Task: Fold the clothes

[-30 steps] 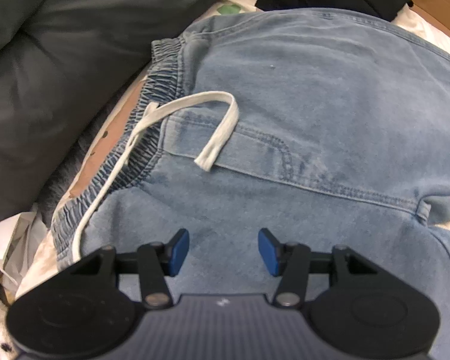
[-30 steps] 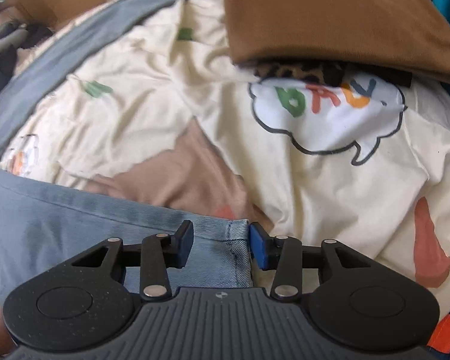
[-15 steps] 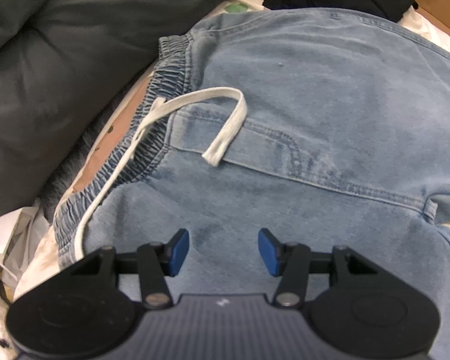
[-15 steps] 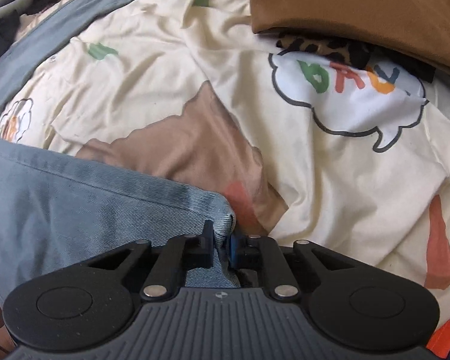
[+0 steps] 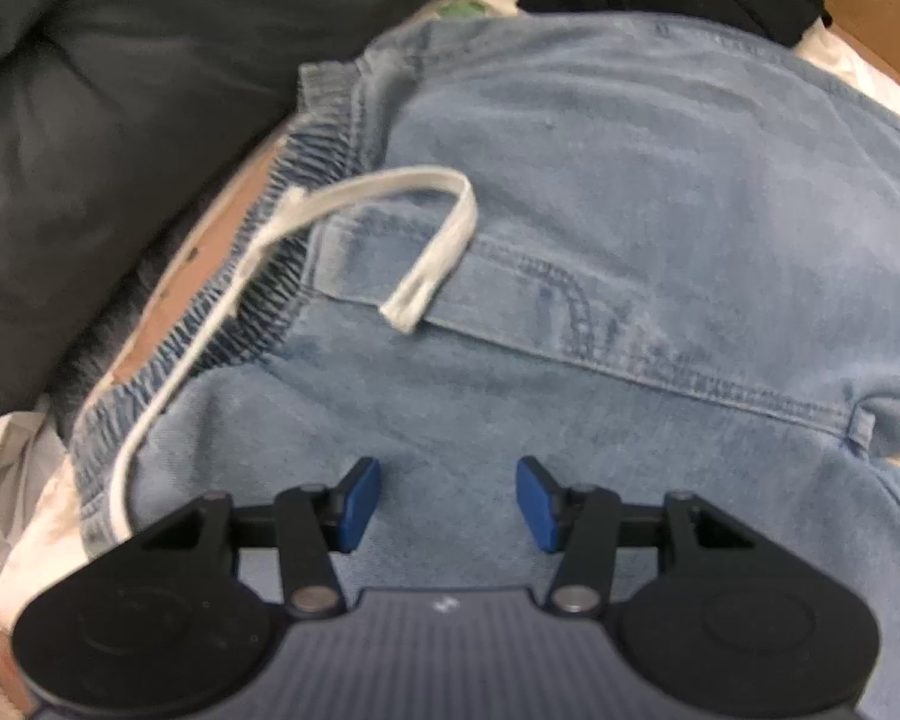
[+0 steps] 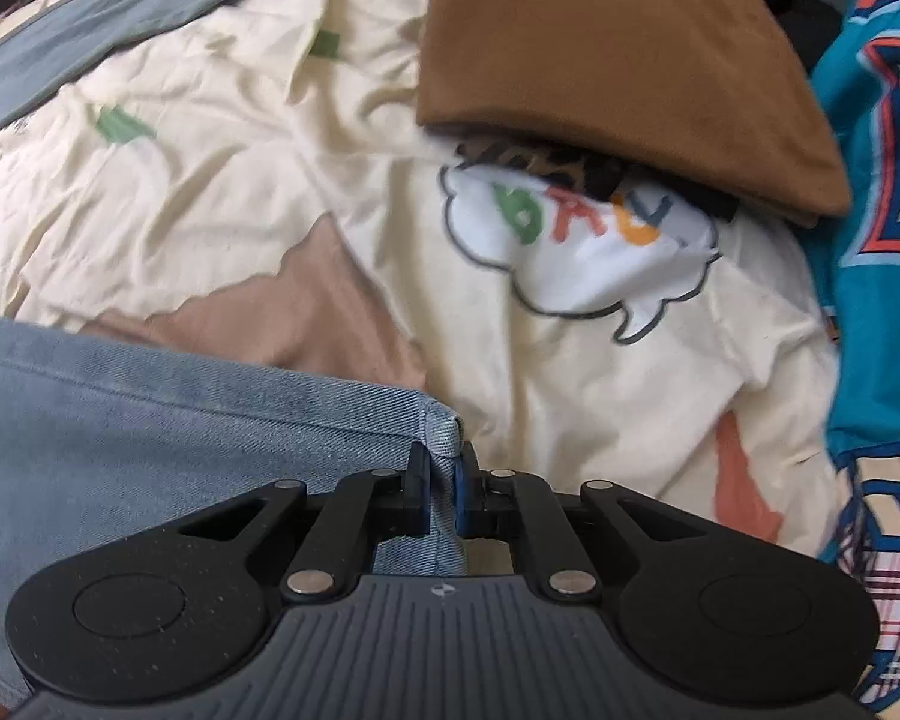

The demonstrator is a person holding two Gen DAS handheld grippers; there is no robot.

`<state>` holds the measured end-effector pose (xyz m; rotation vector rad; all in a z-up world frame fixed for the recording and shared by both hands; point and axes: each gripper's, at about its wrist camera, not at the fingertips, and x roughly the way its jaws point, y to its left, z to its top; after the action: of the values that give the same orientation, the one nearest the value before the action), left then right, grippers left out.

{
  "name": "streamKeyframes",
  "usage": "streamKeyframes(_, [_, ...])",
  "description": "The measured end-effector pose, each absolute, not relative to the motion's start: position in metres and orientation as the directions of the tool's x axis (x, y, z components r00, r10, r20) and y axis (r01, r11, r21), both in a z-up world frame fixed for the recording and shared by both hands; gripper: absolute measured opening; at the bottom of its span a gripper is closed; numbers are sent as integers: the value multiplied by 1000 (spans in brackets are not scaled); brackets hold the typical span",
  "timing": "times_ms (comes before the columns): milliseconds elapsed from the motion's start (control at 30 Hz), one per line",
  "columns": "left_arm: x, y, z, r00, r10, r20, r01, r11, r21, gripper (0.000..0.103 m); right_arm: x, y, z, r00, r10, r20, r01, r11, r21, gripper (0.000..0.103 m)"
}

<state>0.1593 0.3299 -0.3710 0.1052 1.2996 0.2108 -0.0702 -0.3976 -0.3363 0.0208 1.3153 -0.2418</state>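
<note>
The left gripper [image 5: 448,501] hangs half open over the light blue denim trousers [image 5: 630,240], its blue pads apart and gripping nothing. The trousers lie flat on the cream printed bedsheet [image 6: 240,180], elastic waistband [image 5: 270,276] and white drawstring [image 5: 432,246] at the left, legs running right. The right gripper [image 6: 444,480] is clamped on the hem corner [image 6: 441,429].

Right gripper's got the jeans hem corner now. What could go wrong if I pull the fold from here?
1. The right gripper pinches only the very corner of the jeans; the denim may slip out.
2. The left gripper is open above the waist area, pinning nothing, so the whole garment might drag.
3. The loose drawstring could get folded inside.
</note>
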Motion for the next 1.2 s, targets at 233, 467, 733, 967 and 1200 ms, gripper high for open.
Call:
streamKeyframes(233, [157, 337, -390, 242, 217, -946, -115, 974, 195, 68, -47, -399, -356, 171, -185, -968, 202, 968, -149, 5])
streamKeyframes(467, [135, 353, -386, 251, 197, -948, -112, 978, 174, 64, -43, -394, -357, 164, -223, -961, 208, 960, -187, 22])
streamKeyframes(733, [115, 355, -385, 235, 233, -944, -53, 973, 227, 64, -53, -385, -320, 290, -213, -933, 240, 960, -144, 32])
streamKeyframes(967, [112, 378, -388, 192, 282, -940, -60, 959, 276, 67, -56, -359, -321, 301, -140, -943, 199, 977, -81, 33])
streamKeyframes(1200, [120, 401, -376, 151, 287, -946, -111, 956, 272, 37, -61, -342, -330, 280, -99, -955, 158, 986, -56, 33])
